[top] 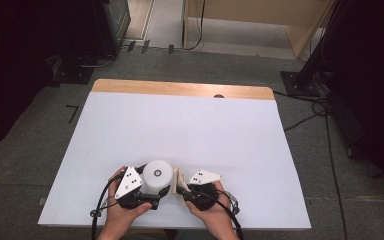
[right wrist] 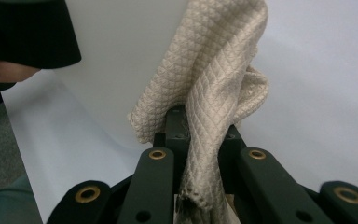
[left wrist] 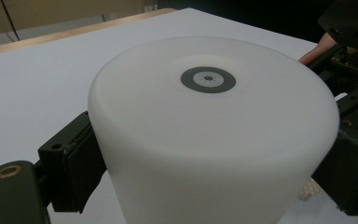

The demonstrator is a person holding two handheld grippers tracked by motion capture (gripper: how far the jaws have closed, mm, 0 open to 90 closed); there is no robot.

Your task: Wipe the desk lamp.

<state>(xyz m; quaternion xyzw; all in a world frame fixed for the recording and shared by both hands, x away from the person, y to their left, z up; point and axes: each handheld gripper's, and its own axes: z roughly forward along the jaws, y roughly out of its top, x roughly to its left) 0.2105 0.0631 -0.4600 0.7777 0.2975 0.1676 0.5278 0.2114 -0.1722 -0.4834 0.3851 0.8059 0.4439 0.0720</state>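
My right gripper (right wrist: 198, 140) is clamped tight on a beige quilted cloth (right wrist: 209, 79), its two black jaws nearly together with the fabric bunched up between them and rising above the pads — the cloth's upper folds lie against the side of a white cylinder (right wrist: 121, 60) just beyond. In the high view that same gripper (top: 181, 186) sits at the near edge of the table, grey three-cornered plate on top, with the pale cloth (top: 178, 177) standing between it and the cylinder (top: 157, 176). My left gripper (top: 152, 192) holds the cylinder from the other side: in the left gripper view its dark jaws stand wide, one pad pressed to each flank of the smooth white body (left wrist: 214, 140), which stands upright on the white table (left wrist: 32, 84). The cylinder's flat top carries a small grey-and-black ring mark (left wrist: 208, 80) at its centre. My hands (top: 210, 212) come in from the bottom edge, cables trailing from both tools. The white tabletop (top: 180, 125) has a bare wooden strip (top: 180, 89) along its far edge — beyond it, grey carpet (top: 220, 62) and black stands.
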